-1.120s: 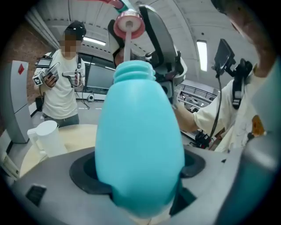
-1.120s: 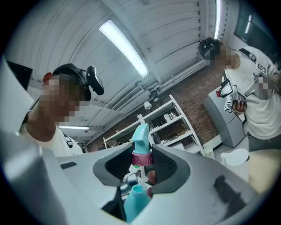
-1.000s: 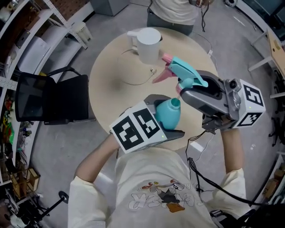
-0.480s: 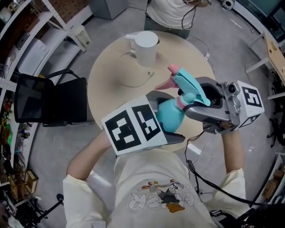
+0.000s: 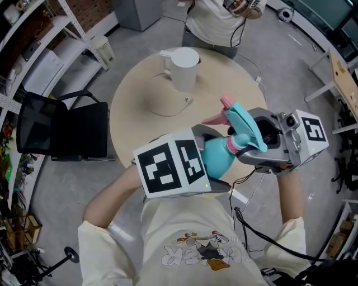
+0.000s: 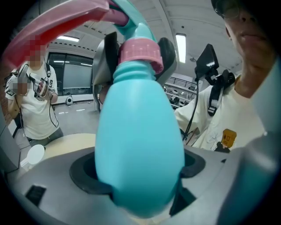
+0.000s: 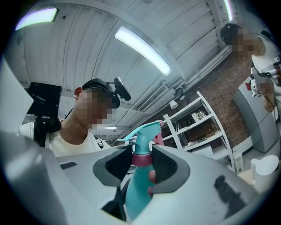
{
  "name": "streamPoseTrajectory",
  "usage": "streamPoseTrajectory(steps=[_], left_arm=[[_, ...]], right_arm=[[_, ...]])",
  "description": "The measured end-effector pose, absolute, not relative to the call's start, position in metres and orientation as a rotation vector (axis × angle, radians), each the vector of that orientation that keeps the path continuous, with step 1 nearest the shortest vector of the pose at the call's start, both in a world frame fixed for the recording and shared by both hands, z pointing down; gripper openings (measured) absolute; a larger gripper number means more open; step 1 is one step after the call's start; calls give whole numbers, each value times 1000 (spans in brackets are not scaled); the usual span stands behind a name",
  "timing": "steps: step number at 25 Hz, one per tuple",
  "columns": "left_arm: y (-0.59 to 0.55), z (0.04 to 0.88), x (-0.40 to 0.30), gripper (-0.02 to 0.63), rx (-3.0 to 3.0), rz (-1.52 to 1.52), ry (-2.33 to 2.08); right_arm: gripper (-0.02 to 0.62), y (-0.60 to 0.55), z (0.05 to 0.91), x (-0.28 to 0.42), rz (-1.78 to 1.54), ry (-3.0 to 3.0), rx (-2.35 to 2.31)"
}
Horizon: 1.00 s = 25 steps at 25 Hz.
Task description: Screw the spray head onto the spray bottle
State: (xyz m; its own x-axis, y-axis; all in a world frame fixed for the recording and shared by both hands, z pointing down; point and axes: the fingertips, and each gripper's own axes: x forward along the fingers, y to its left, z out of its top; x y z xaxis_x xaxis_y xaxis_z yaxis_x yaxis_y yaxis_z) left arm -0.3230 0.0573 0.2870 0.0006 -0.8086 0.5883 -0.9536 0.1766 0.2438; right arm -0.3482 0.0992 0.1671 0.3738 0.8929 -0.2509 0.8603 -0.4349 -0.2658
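The teal spray bottle [image 5: 215,158] is held above the near edge of the round table, with my left gripper [image 5: 215,160] shut on its belly. Its body [image 6: 138,145] fills the left gripper view between the grey jaws of the left gripper [image 6: 138,172]. The teal spray head [image 5: 241,122] with a pink trigger sits on the bottle's neck. My right gripper [image 5: 231,144] is shut on the head's pink collar [image 7: 141,159], one dark pad on each side. In its own view the right gripper [image 7: 141,161] shows the bottle [image 7: 137,195] hanging below the collar [image 6: 139,50].
A white jug [image 5: 184,67] with a cord stands at the far side of the round beige table [image 5: 140,100]. A black chair [image 5: 61,125] is at the left, shelves beyond it. Another person [image 5: 215,17] stands behind the table.
One second ago the spray head hung apart from the bottle's bare neck. It now sits on the neck, and both grippers have drifted slightly towards me and to the right.
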Motion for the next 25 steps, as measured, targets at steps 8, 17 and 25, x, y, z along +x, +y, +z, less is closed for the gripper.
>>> streamPoseTrajectory(steps=[8, 17, 25], left_arm=[[61, 288, -321, 434, 1646, 323, -1835], [64, 293, -323, 434, 1633, 395, -1853], [61, 301, -322, 434, 1617, 484, -1858]], right_arm=[[138, 105, 162, -341, 501, -1619, -2577], [138, 105, 166, -339, 480, -1610, -2589], [138, 107, 165, -339, 485, -1616, -2596]])
